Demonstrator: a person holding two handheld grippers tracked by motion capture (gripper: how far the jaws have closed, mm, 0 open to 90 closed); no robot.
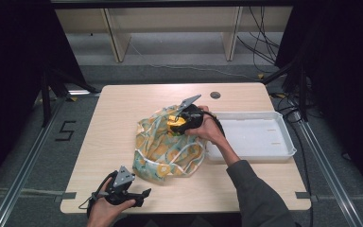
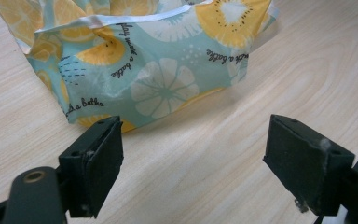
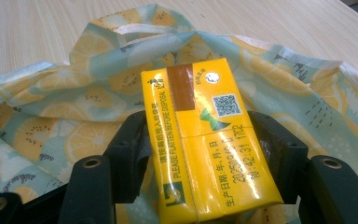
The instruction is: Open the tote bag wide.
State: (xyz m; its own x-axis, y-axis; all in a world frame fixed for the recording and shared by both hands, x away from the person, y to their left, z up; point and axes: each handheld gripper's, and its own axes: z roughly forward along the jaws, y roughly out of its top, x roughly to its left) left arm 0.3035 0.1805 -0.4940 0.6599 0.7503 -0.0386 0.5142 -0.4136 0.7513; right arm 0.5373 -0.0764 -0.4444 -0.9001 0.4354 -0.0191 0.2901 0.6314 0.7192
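The right gripper [image 3: 200,154] has its 2 jaws squeezed on a yellow drink box [image 3: 207,140], right over the fruit-print bag [image 1: 163,144]. The left gripper [image 2: 196,163] sits just beside the bag, jaws wide apart. A white tray [image 1: 257,135] touches the bag's other side.

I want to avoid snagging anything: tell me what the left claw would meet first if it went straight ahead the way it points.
Probably the fruit-print bag. The left claw is open, with bare table between its jaws and the bag's near edge straight ahead; depth is unclear.
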